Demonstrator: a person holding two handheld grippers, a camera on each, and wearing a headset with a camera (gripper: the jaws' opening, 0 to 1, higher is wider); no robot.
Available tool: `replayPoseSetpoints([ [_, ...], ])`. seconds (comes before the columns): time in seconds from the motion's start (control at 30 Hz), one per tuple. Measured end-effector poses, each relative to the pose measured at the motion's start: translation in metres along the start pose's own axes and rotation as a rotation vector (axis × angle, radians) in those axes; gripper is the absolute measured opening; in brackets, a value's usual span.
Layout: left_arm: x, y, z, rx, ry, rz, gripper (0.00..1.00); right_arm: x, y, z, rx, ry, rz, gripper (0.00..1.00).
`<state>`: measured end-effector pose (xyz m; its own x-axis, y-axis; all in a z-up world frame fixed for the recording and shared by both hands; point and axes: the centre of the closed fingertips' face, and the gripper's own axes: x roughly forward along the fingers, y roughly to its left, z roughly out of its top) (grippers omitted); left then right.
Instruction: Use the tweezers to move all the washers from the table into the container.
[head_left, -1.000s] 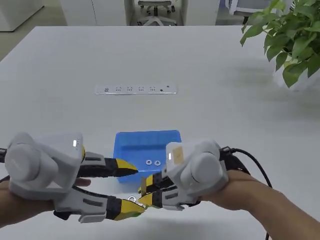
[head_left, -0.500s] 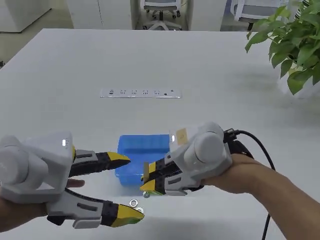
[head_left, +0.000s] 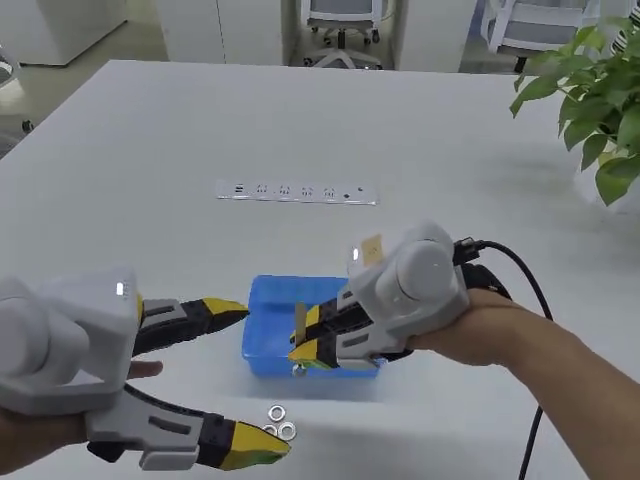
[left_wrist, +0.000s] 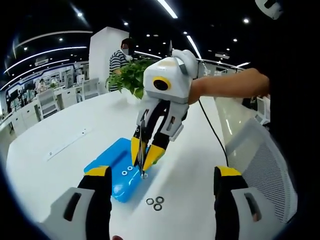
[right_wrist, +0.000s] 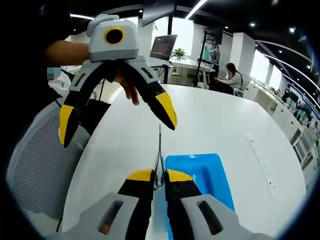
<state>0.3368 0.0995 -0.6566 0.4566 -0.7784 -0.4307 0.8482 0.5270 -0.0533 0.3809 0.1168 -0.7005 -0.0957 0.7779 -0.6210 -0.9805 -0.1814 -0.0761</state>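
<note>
Blue container (head_left: 272, 318) is now under the tweezers (right_wrist: 160, 146). The right gripper (head_left: 312, 352), clamped tight on them, has lifted from the table washers (head_left: 280, 424) at its 6 o'clock, likely carrying one. The left gripper (head_left: 245, 385) gapes wide, empty. Three washers remain.

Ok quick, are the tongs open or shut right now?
Left tongs: open, empty.
Right tongs: shut on the tweezers.
</note>
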Motion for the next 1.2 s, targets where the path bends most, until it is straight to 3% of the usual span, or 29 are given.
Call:
replayPoseSetpoints([
  [0.37, -0.009, 0.012, 0.003, -0.021, -0.024, 0.051, 0.99, 0.011, -0.021, -0.003, -0.003, 0.005, -0.019, 0.10],
  [1.2, -0.010, 0.030, -0.004, -0.037, -0.024, 0.067, 0.98, 0.039, -0.047, -0.027, 0.008, 0.020, -0.026, 0.10],
])
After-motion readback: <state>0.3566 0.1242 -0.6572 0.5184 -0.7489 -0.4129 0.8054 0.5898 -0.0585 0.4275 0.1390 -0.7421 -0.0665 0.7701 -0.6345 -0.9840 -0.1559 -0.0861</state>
